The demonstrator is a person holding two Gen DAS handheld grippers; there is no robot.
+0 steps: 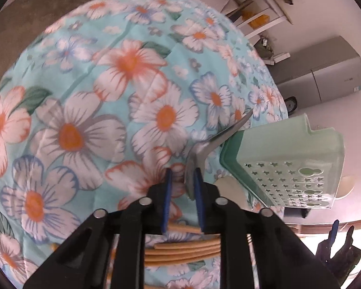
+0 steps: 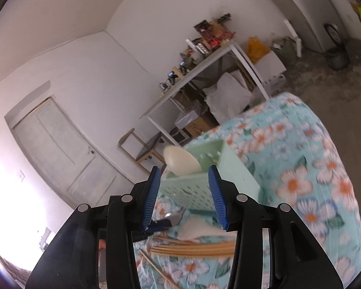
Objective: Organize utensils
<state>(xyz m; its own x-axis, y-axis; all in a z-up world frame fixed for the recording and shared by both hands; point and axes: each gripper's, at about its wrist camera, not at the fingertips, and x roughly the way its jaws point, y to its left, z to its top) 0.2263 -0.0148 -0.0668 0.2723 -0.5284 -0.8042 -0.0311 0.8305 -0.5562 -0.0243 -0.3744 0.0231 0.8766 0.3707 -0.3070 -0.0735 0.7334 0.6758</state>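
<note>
My left gripper (image 1: 182, 183) is shut on a metal utensil (image 1: 211, 142), held above the floral cloth with its handle pointing up and right toward the pale green perforated basket (image 1: 288, 159). Several wooden chopsticks (image 1: 180, 250) lie on the cloth below the fingers. My right gripper (image 2: 184, 187) is open and empty, raised in front of the green basket (image 2: 231, 168). A cream spoon (image 2: 180, 161) stands in that basket. Chopsticks (image 2: 192, 249), a white spoon (image 2: 197, 226) and a metal spoon (image 2: 175, 214) lie on the cloth below it.
The table wears a turquoise floral cloth (image 1: 84, 96). Its edge drops to a grey floor on the right (image 2: 349, 96). A white shelf unit (image 2: 204, 72), a wooden chair (image 2: 142, 149) and a door (image 2: 60, 149) stand behind. A grey fridge (image 1: 325, 72) stands beyond.
</note>
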